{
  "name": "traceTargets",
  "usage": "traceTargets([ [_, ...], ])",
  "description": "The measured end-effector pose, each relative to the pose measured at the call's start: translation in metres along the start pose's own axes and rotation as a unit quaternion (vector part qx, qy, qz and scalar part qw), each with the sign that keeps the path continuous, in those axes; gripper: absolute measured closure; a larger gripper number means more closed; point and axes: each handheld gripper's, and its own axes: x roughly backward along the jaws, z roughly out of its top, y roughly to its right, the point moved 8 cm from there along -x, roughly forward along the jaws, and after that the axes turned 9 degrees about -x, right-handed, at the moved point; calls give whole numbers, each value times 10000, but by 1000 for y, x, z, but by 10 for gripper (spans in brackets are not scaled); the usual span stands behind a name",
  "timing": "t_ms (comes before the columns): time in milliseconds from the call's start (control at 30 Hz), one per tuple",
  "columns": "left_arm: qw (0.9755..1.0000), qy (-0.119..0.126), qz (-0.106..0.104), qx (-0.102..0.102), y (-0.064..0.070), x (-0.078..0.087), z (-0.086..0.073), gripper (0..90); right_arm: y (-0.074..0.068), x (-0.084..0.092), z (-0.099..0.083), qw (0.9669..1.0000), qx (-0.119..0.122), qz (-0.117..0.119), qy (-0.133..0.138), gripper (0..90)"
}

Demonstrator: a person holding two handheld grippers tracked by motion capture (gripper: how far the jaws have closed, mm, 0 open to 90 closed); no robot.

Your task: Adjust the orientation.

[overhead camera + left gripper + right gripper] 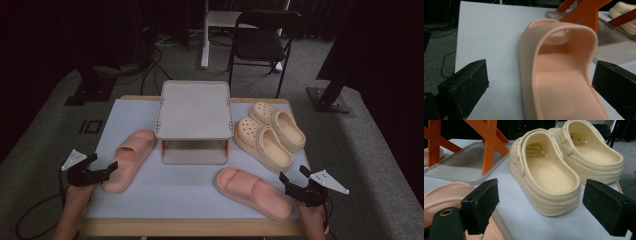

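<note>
On table, centre-far: grey two-tier shoe rack with orange legs. Left of rack, pink slide lying lengthwise, heel end near. Left tongs at that heel, jaws spread wide either side of it, gripping nothing. Near-right, second pink slide lying at an angle. Right tongs just beside its right end, also wide open, empty. Right of rack, pair of cream clogs side by side, touching. Black folding chair on floor beyond table.
</note>
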Motion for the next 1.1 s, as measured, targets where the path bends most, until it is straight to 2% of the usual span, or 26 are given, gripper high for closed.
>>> traceTargets([
  [233, 9998, -39, -13, -183, -2, -16, 16, 5, 0, -2, -3, 10000, -22, -15, -86, 130],
  [367, 9991, -228, 38, -347, -4, -27, 18, 29, -1, -3, -3, 9999, -22, -3, -99, 130],
  [467, 9987, -279, 65, -416, -7, -32, 19, 62, -2, -4, -4, 9999, 0, 6, -116, 130],
  [500, 9984, -319, 68, -465, -8, -35, 18, 142, -2, -4, -4, 9999, 23, 4, -137, 132],
  [600, 9978, -431, 27, -511, -9, -39, 17, 167, -1, -4, -5, 9999, 11, 9, -152, 135],
  [633, 9974, -478, 30, -541, -9, -41, 16, 232, 0, -4, -5, 9999, -7, 11, -158, 135],
  [667, 9971, -506, 27, -561, -10, -42, 15, 232, 0, -4, -5, 9999, -7, 11, -158, 135],
  [700, 9969, -535, 12, -576, -10, -43, 15, 315, 1, -4, -5, 9999, -45, 15, -166, 135],
  [833, 9970, -475, 8, -608, -12, -47, 16, 479, 2, -4, -7, 9998, -83, 18, -191, 136],
  [933, 9967, -497, 7, -644, -11, -50, 15, 507, 3, -4, -7, 9998, -81, 18, -205, 136],
  [967, 9969, -477, -6, -633, -11, -51, 16, 550, 3, -4, -7, 9998, -94, 33, -194, 136],
  [1033, 9969, -444, 3, -650, -10, -52, 17, 578, 3, -4, -6, 9998, -106, 37, -192, 136],
  [1067, 9969, -438, 1, -660, -9, -53, 17, 626, 4, -3, -6, 9997, -125, 38, -186, 136],
  [1100, 9968, -418, 8, -683, -8, -54, 18, 626, 4, -3, -6, 9997, -125, 38, -186, 136],
])
